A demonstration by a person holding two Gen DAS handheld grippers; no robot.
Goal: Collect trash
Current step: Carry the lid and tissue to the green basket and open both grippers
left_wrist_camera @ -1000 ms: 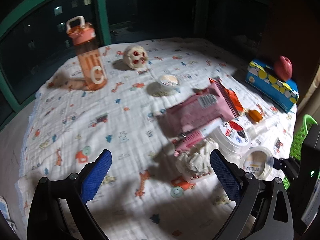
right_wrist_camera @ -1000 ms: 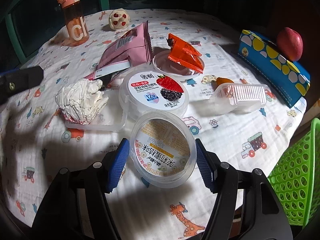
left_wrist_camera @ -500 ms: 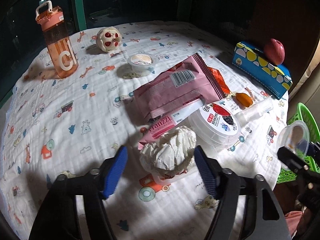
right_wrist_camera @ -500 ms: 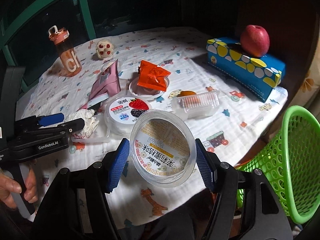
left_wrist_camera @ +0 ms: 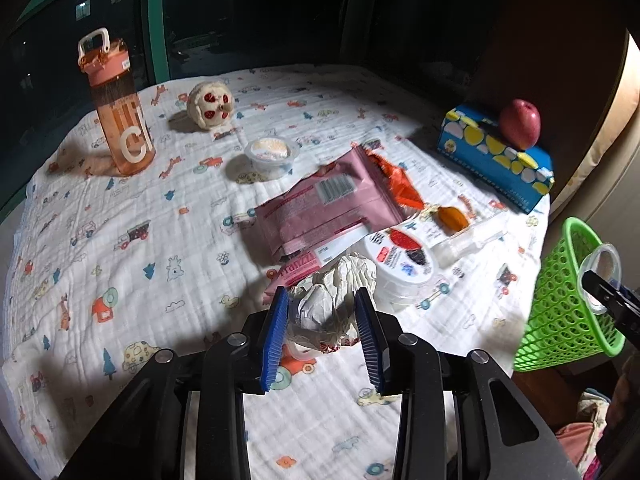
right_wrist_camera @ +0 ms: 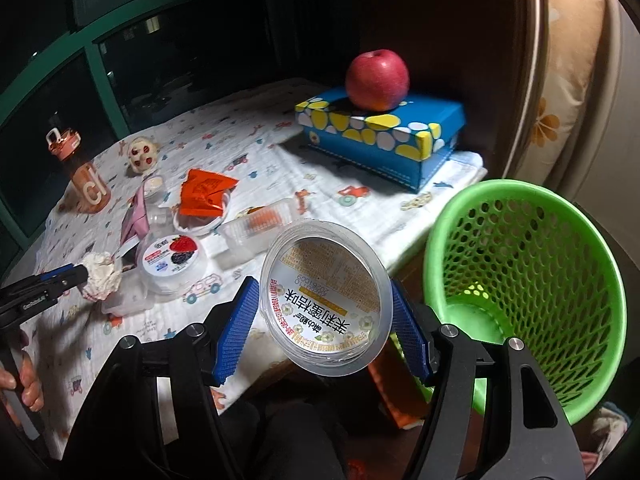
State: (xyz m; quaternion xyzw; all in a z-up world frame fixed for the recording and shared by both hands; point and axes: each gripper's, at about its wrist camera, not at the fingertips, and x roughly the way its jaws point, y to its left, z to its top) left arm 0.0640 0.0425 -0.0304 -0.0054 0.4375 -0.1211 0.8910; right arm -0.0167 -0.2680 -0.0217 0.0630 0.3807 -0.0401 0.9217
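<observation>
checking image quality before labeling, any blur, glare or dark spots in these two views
Left wrist view: table lit, corners black from the fisheye, green basket and right gripper slightly smeared at the edge. Right wrist view: clear cup sharp with mild sheen, window side dark, straight edges bowed.

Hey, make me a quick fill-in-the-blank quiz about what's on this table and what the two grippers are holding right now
1. The red apple sits on top of the blue ____ with yellow spots.
2. The right gripper holds a clear plastic ____ beside the green basket.
3. The left gripper is shut on a crumpled white ____.
4. The orange water bottle stands ____.

Missing words: box; cup; paper wad; upright
</observation>
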